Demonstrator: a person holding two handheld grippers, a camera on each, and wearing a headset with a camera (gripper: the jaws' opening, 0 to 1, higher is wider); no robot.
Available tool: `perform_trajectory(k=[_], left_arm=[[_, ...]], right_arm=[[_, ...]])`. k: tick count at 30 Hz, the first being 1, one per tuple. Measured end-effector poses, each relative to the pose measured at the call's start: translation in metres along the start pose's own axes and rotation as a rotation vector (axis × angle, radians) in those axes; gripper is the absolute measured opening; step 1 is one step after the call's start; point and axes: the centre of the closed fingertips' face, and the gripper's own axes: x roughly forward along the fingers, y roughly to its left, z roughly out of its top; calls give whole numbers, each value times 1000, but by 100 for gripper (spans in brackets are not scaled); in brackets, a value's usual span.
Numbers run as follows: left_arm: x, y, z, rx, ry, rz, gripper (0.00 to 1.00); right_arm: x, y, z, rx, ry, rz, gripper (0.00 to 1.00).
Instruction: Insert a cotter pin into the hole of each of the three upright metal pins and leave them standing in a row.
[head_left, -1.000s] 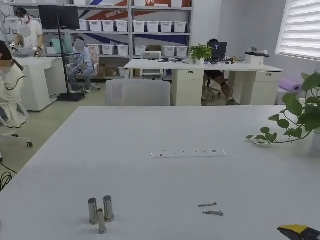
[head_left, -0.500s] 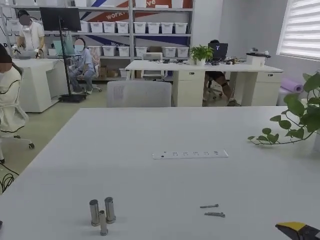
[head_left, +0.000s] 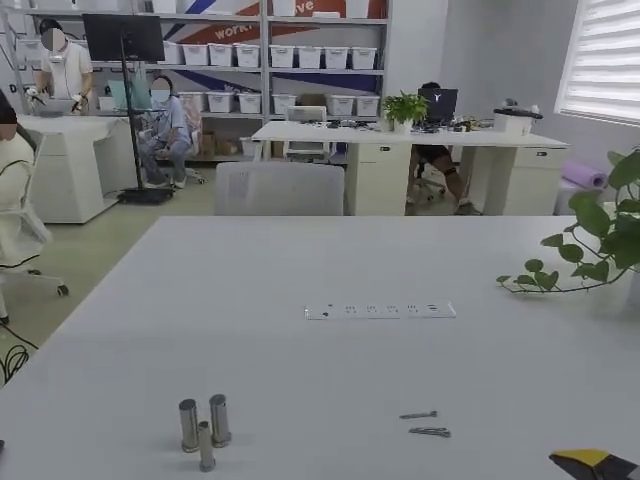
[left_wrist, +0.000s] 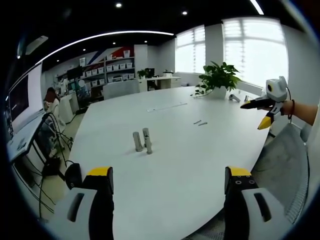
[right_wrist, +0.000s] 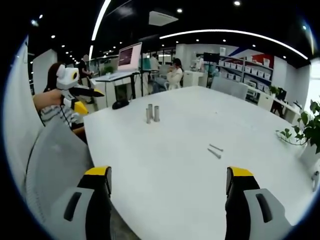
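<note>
Three upright metal pins (head_left: 204, 432) stand in a tight cluster on the white table (head_left: 300, 370), near its front left. Two cotter pins (head_left: 424, 423) lie flat to their right. In the left gripper view my left gripper (left_wrist: 169, 175) is open and empty, held off the table's near edge, with the metal pins (left_wrist: 142, 141) and cotter pins (left_wrist: 200, 122) well ahead. My right gripper (right_wrist: 167, 172) is also open and empty, hovering over the table edge, facing the metal pins (right_wrist: 152, 113) and cotter pins (right_wrist: 216, 150). The right gripper's yellow tip (head_left: 595, 463) pokes in at the bottom right of the head view.
A white power strip (head_left: 380, 310) lies mid-table. A trailing green plant (head_left: 590, 240) hangs over the right side. A grey chair (head_left: 280, 188) stands at the far edge. People sit at desks and shelves beyond.
</note>
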Motion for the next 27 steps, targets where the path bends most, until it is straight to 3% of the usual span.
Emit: perform_trajectory(k=[11, 27], left_arm=[[1, -5, -3, 1, 9, -15, 91], [6, -9, -3, -1, 8, -27, 91]], right_arm=[[-1, -1, 2, 46, -30, 3, 100], [0, -5, -3, 72, -20, -8, 100]])
